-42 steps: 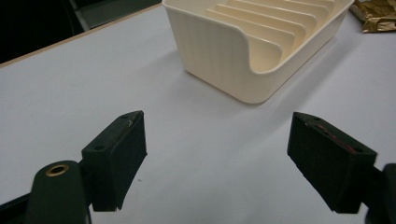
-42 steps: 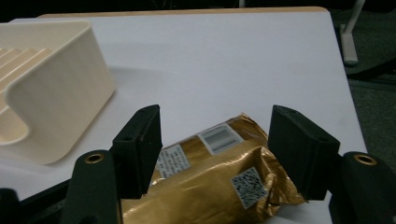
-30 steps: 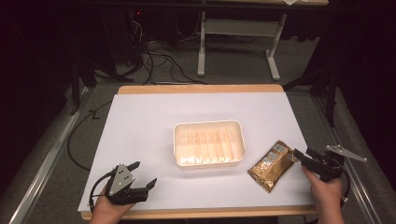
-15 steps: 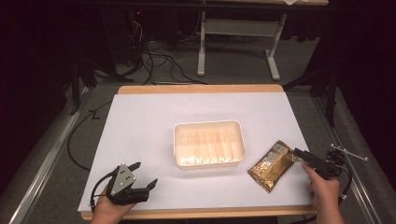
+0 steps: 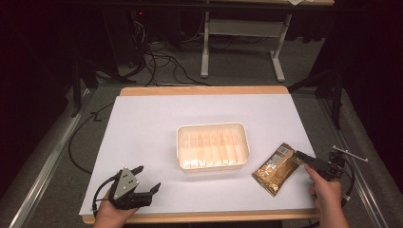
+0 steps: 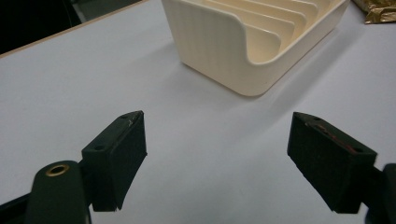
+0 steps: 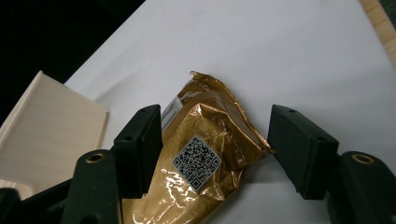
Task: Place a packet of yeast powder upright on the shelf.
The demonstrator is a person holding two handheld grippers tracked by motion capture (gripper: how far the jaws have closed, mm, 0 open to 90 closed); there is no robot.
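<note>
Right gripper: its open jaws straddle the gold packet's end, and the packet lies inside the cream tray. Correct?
Not quite. The right gripper does straddle the gold packet with open jaws, but the packet lies on the white table beside the cream tray, not in it. The high view shows this.
</note>
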